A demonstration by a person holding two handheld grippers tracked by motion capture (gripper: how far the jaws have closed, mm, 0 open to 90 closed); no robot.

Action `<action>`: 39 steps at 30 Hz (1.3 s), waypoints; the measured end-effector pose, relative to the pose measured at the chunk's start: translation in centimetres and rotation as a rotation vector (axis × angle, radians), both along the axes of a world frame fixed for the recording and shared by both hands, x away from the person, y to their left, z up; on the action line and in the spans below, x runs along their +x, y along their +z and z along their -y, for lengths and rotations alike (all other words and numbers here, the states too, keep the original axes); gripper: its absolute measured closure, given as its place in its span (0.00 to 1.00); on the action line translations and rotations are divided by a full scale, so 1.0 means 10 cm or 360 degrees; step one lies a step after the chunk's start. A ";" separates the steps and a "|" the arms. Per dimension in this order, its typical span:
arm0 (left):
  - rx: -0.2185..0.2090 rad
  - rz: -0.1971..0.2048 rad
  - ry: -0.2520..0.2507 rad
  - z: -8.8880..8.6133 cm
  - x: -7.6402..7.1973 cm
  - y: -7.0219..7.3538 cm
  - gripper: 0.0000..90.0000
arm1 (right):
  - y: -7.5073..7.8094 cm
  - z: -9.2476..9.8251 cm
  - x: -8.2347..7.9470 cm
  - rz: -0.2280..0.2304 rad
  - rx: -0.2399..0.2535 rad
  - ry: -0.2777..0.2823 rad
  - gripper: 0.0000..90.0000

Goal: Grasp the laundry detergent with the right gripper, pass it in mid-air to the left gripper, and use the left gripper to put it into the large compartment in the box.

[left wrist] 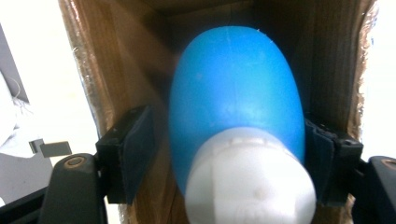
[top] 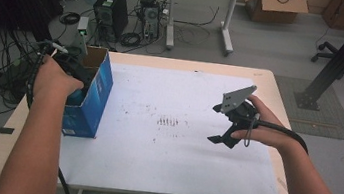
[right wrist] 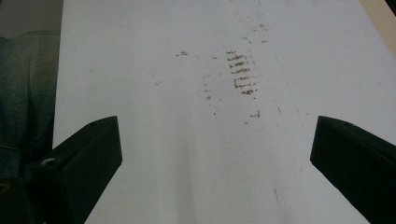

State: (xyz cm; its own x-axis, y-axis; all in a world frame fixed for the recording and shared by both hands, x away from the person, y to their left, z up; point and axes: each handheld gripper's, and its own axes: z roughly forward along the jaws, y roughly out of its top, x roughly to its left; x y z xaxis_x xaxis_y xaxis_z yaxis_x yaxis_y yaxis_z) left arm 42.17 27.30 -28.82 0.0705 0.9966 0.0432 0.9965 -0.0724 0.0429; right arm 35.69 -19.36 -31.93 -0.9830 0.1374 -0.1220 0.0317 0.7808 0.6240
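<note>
Now the left tongs (left wrist: 229,158) reach down into the open top of a blue box (top: 93,98). That box stands at the left side of the counter (top: 263,79), on a white sheet (top: 175,168). Inside the box is a blue bulb (left wrist: 236,93) with a white cap (left wrist: 250,179). It looks like a squeeze bulb. Brown cardboard walls stand close around it.

In the left gripper view, the bulb sits right between the two black pads. Its long way runs straight on from the tongs, with the white cap end nearest and the round blue end deeper in the box. One pad is just beside the bulb on the right, maybe touching it. The other pad stands a little apart on the left, with a dark gap showing. So the left tongs look loose around the bulb and are not squeezing it. It seems the bulb is being let go into the box, and the next move would likely be to lift the tongs straight out along that same line.

Over on the right, the right tongs (top: 223,140) hang above the bare sheet, well away from the box. Their jaws stand wide open with nothing in them. The left hand (top: 53,81) is by far the nearer one to the bulb.
</note>
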 end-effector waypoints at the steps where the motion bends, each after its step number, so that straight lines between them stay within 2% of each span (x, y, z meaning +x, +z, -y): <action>1: 0.0005 0.0003 -0.0002 0.00 0.00 0.01 0.28 | 0.00 0.00 0.00 -0.0003 0.0003 -0.0002 0.02; 8: 0.0030 0.0027 -0.0008 0.02 -0.02 0.13 0.24 | 0.00 0.01 -0.01 0.0004 0.0009 0.0000 0.02; 14: 0.0042 0.0094 -0.0044 0.05 -0.06 0.33 0.22 | 0.01 0.02 -0.01 0.0010 0.0016 -0.0005 0.02; 21: 0.0055 0.0147 -0.0100 0.14 -0.12 0.60 0.14 | 0.05 0.04 -0.02 0.0020 0.0014 -0.0014 0.02; 25: 0.0049 0.0167 -0.0142 0.20 -0.15 0.69 0.07 | 0.08 0.04 -0.02 0.0025 0.0013 -0.0013 0.02; 28: 0.0047 0.0157 -0.0154 0.26 -0.16 0.75 0.02 | 0.11 0.04 -0.02 0.0031 0.0010 -0.0013 0.02; 35: 0.0049 0.0182 -0.0297 0.45 -0.16 0.91 0.00 | 0.17 0.06 0.00 0.0034 0.0004 -0.0024 0.02; 39: 0.0028 0.0197 -0.0482 0.64 -0.15 1.03 0.00 | 0.22 0.09 0.04 0.0034 -0.0013 -0.0036 0.02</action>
State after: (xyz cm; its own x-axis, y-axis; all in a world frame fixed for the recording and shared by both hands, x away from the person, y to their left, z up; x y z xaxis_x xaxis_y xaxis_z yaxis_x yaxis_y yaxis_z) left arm 40.63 20.87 -18.49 0.3568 0.9301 0.0873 0.9168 -0.3665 0.1584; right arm 36.10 -20.24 -29.75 -0.9768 0.1583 -0.1444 0.0359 0.7852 0.6182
